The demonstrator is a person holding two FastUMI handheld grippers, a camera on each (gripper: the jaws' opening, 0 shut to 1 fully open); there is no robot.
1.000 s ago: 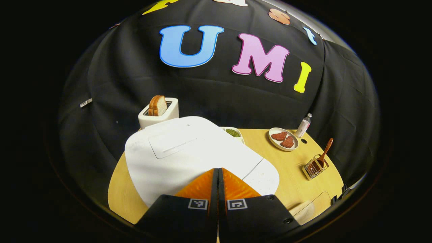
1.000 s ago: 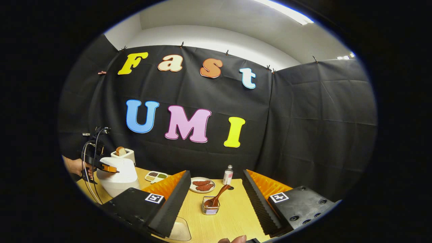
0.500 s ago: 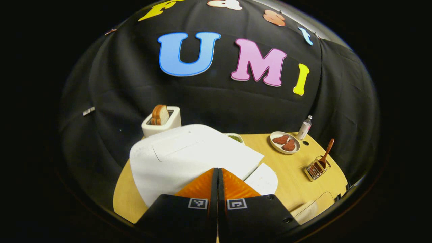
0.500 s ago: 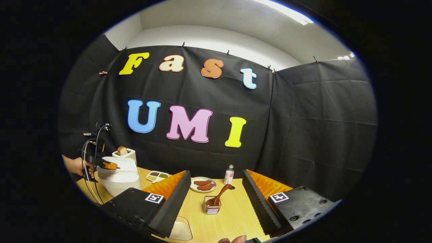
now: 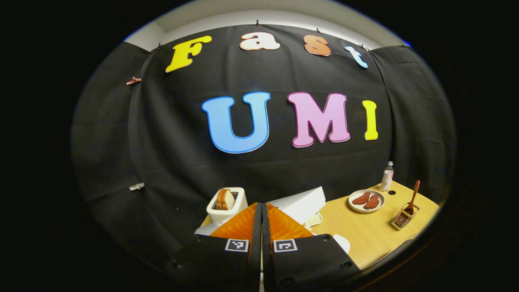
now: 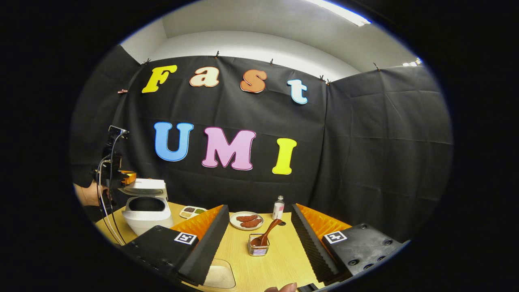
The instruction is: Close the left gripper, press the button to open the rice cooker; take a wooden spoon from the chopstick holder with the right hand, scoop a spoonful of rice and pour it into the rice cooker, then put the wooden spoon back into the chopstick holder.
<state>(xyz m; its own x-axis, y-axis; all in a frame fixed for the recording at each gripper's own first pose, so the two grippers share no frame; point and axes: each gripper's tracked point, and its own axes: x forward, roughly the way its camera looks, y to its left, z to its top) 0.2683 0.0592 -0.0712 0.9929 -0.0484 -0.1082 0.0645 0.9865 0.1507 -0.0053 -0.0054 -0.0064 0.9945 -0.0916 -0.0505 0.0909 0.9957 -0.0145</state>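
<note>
Now the rice cooker [image 6: 146,211] is standing open at the table's [image 6: 279,259] nine-o'clock end in the right gripper view, its lid [image 6: 142,187] tipped up and the dark pot showing, so the button step looks done. The left gripper [image 6: 129,177] is hovering just above that lid with a hand [image 6: 86,194] behind it; in the left gripper view its own fingers [image 5: 243,223] are pressed tightly together with nothing between them, which makes sense for a blunt poking tip. Below them, the lid's white edge [image 5: 302,202] is angling upward beside the toaster [image 5: 227,202]. Meanwhile the right gripper [image 6: 259,235] is waiting with its jaws spread wide, aimed squarely at the chopstick holder [image 6: 258,248], ready, by the look of it, for the pick-up. The wooden spoon [image 6: 265,234] is sitting bowl-down in that wire holder, handle leaning toward one o'clock, offering a free stem to pinch. Farther back, a divided tray [image 6: 190,211] of grains is sitting at about ten o'clock from the holder, near the cooker, keeping the scoop-and-pour path short.
</note>
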